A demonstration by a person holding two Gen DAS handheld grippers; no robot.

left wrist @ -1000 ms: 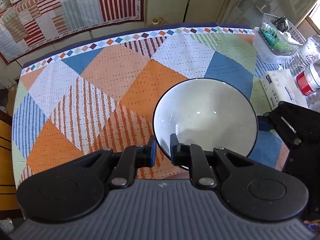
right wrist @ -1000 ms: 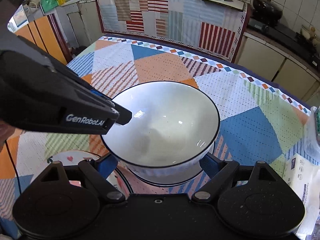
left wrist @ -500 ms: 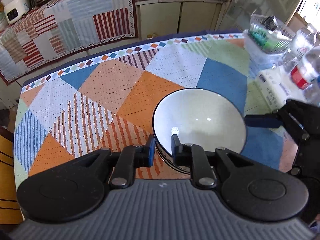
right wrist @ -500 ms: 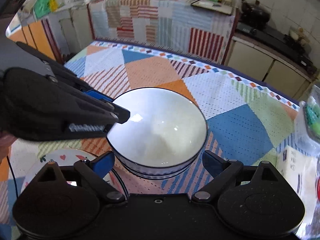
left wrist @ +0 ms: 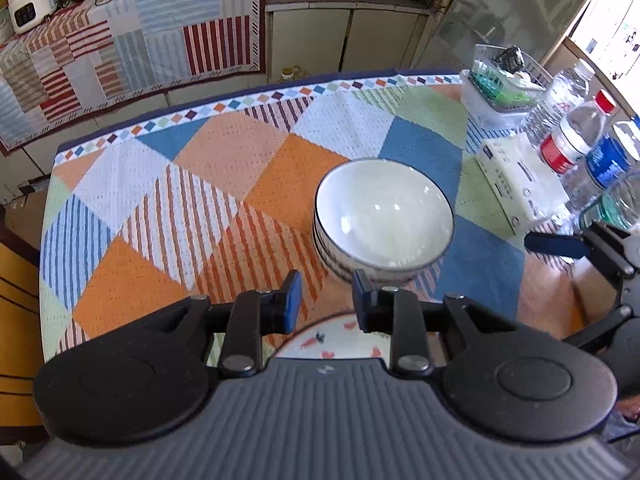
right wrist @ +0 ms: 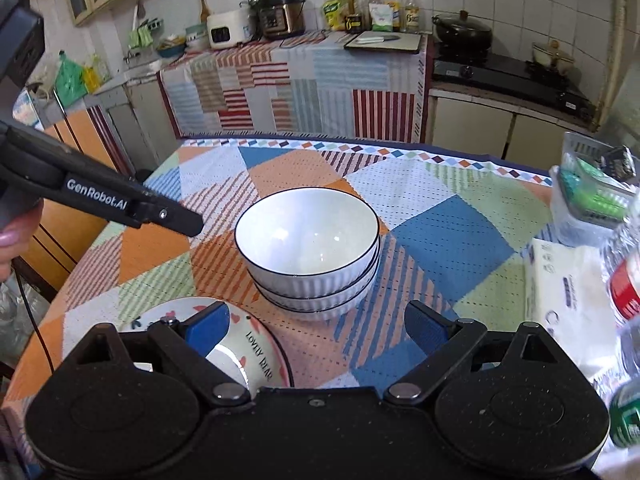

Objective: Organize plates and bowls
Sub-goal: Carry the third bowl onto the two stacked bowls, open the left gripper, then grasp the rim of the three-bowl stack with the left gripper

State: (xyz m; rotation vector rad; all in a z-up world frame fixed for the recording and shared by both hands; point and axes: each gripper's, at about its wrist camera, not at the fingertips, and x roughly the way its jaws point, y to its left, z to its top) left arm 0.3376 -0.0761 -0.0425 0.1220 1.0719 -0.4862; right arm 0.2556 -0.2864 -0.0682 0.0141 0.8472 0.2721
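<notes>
L hand-held gripper (left wrist: pixel 325 294) off bowl stack (right wrist: pixel 310 254), jaws opening, nothing btwn

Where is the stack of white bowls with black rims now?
In the right wrist view the stack of white black-rimmed bowls stands mid-table on the patchwork tablecloth, just beyond the heart-patterned plate.

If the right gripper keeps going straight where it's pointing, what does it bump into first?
Probably the stack of white bowls: it sits dead ahead of the open right gripper, with only bare tablecloth between. Depth is hard to judge.
</notes>
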